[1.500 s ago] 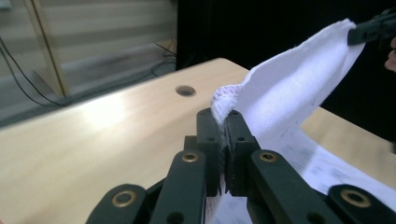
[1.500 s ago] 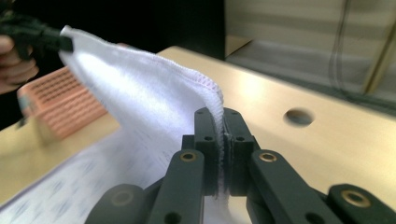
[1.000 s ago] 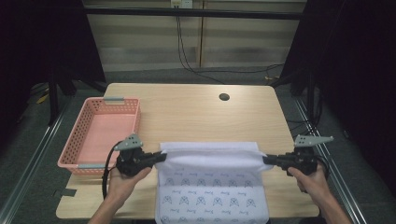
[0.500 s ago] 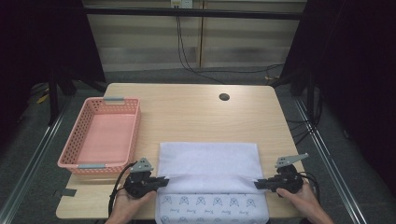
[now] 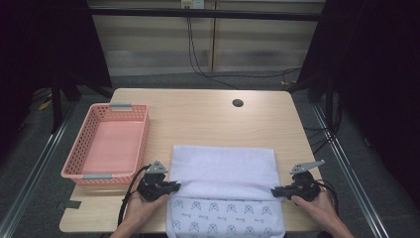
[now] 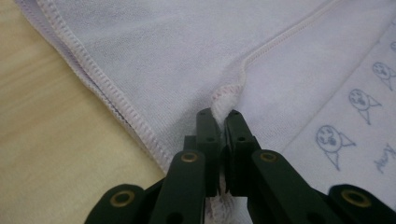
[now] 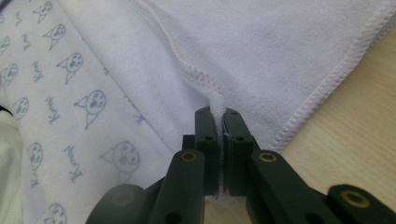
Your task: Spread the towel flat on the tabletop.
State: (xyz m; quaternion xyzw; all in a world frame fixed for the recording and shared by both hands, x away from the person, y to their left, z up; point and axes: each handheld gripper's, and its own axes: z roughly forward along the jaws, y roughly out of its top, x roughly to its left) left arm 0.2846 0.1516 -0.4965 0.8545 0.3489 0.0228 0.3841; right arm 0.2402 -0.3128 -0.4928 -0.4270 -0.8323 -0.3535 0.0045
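A white towel (image 5: pixel 223 171) with small blue printed figures lies on the near half of the wooden table (image 5: pixel 198 119), its far part folded over toward me so the plain side faces up. My left gripper (image 5: pixel 174 187) is shut on the folded edge at the towel's left side; the left gripper view shows the hem (image 6: pixel 223 100) pinched between the black jaws (image 6: pixel 219 116). At the towel's right side my right gripper (image 5: pixel 275 191) is shut on the same folded edge, with its hem (image 7: pixel 215 95) caught between the jaws (image 7: pixel 217 114). Both grippers are low, at the table surface.
An empty pink plastic basket (image 5: pixel 79 148) stands on the table's left side, just beyond my left gripper. A small dark hole (image 5: pixel 237 103) sits in the far table top. The printed part of the towel (image 5: pixel 225 218) reaches the near edge.
Both grippers have drawn the towel's far edge toward me and down, folding it over the printed side. They have settled lower and nearer, still shut on the cloth.
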